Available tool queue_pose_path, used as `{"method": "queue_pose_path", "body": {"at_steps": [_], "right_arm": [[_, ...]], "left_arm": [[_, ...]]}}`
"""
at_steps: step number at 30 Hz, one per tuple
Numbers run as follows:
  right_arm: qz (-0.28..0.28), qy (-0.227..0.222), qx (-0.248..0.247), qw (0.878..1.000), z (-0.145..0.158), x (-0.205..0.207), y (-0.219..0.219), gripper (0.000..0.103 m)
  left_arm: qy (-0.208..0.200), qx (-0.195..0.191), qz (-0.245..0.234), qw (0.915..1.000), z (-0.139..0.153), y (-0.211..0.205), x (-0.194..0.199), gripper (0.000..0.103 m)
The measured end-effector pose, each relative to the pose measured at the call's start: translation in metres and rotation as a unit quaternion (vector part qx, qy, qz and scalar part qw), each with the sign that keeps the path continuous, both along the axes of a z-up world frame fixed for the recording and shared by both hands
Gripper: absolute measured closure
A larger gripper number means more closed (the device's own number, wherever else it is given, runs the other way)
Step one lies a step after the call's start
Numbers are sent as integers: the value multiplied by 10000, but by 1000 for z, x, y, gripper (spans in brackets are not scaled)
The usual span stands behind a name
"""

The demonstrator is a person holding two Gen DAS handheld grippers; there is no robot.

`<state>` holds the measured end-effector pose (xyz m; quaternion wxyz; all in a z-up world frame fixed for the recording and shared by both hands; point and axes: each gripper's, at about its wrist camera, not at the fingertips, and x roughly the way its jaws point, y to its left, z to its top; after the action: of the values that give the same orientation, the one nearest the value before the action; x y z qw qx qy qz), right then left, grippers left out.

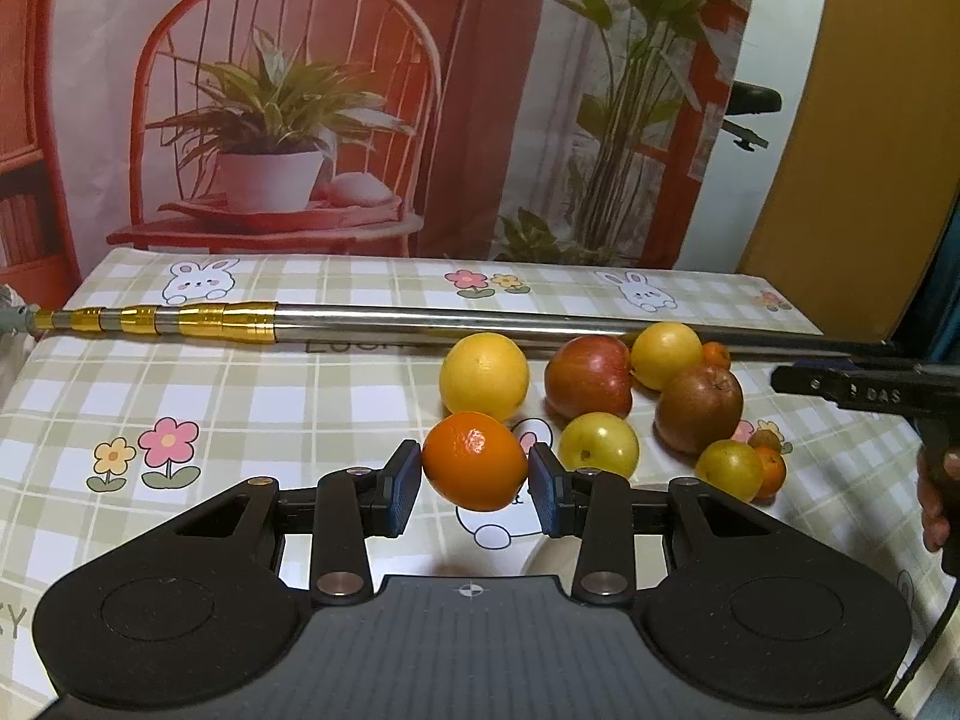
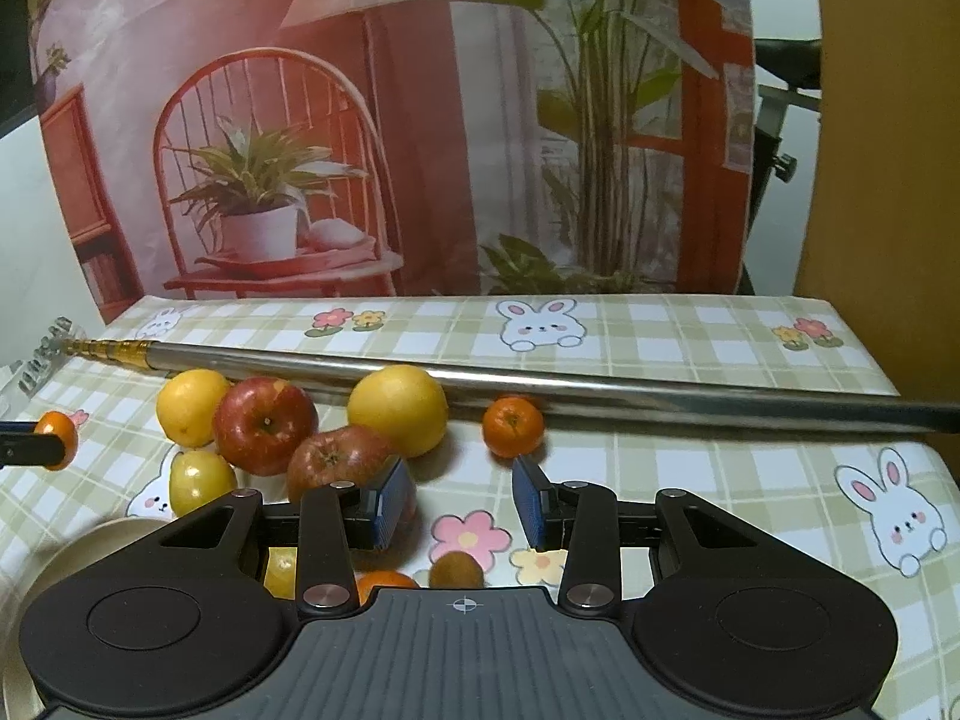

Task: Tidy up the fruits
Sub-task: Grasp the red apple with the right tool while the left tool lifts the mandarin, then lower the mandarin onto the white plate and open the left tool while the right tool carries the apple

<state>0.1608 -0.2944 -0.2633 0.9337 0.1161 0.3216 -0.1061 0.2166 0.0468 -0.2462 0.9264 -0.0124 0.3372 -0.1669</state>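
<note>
Orange mandarin (image 1: 475, 461) clamped in left gripper (image 1: 474, 480) — lifted above tablecloth (image 1: 240, 396).

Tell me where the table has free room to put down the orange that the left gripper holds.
Free: the cloth left of the big yellow fruit, below the metal pole; also right of the small orange. Crowded: the fruit pile around the red apple.

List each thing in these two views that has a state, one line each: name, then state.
left gripper: shut on an orange, lifted off the cloth
orange: held between the pads
right gripper: open, holding nothing
telescopic pole: lying flat behind the fruit
red apple: resting on the table, stem up
</note>
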Motion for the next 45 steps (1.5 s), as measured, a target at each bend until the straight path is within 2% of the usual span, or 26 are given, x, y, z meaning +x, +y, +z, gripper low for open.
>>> {"method": "queue_pose_path", "body": {"at_steps": [2,5,7,9,16,19,25,38,45], "right_arm": [[100,-16,40,9999,0,5,2,66],[256,-51,163,9995,-1,14,6,54],[320,-66,296,9990,-3,21,9,43],[375,-47,447,9983,-7,28,10,41],[491,242,843,9949,-25,52,15,39],[532,410,585,9960,-30,59,25,35],[542,594,333,9962,-38,65,33,39],[507,538,239,9970,-39,62,35,40],[454,258,100,9986,-22,46,35,40]], "left_arm": [[-7,6,-40,10000,1,-2,-2,62],[-23,12,-80,10000,1,-3,-5,62],[-23,9,-95,10000,1,-3,-6,62],[-8,-3,-115,9999,1,-4,-6,62],[39,-45,-173,9998,-2,-6,-9,62],[70,-24,-189,9998,-5,-7,-10,62],[107,2,-204,9997,-8,-8,-10,62],[122,4,-238,9996,-8,-11,-12,62],[178,-54,-328,9993,-9,-14,-18,62]]}}
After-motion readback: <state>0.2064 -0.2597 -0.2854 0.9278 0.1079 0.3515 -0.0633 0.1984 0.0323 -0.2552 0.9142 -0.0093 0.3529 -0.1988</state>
